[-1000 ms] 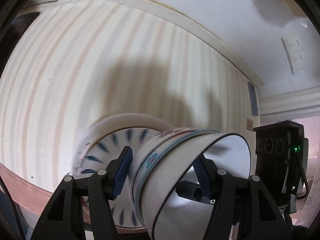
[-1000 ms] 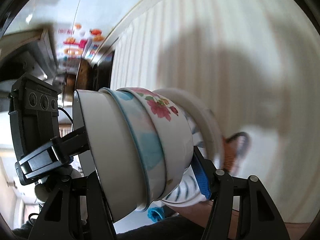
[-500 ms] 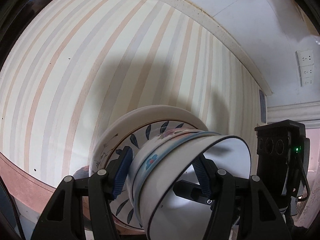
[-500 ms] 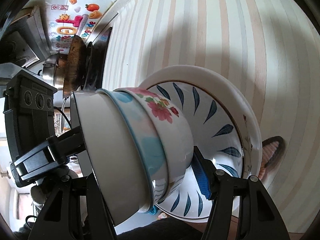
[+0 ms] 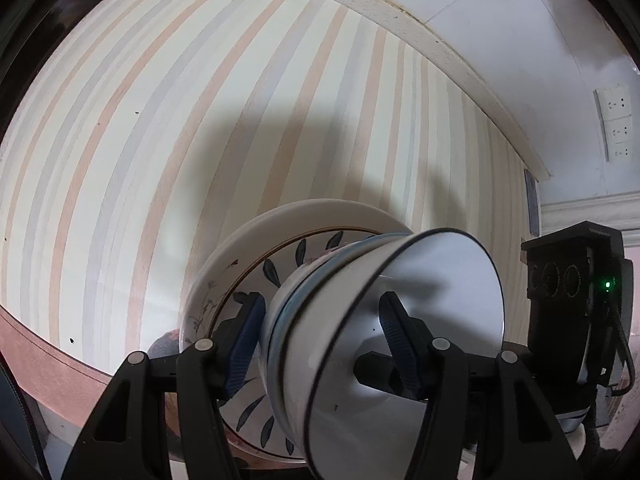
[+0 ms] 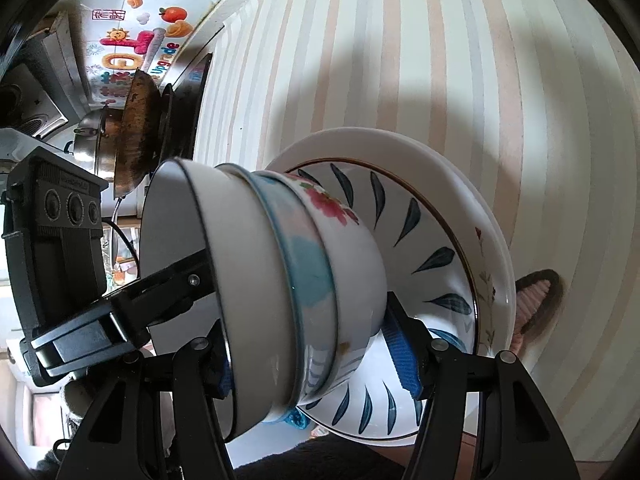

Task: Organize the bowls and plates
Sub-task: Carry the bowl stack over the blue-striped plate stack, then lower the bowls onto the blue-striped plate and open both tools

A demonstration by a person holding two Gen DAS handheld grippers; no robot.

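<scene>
We look down steeply from both wrists, very close, from opposite sides, sharing the nested white ceramic bowls (image 5: 384, 320) (image 6: 280, 288) at six o'clock.

Striped countertop (image 5: 168, 152), stacked plates (image 6: 476, 200) resting on it, stove (image 6: 188, 92) at far end

Bright, even light; a soft dark shadow falls on the striped tabletop (image 5: 240, 120) ahead of each hand-held gripper. Fisheye bending, black corners.
</scene>
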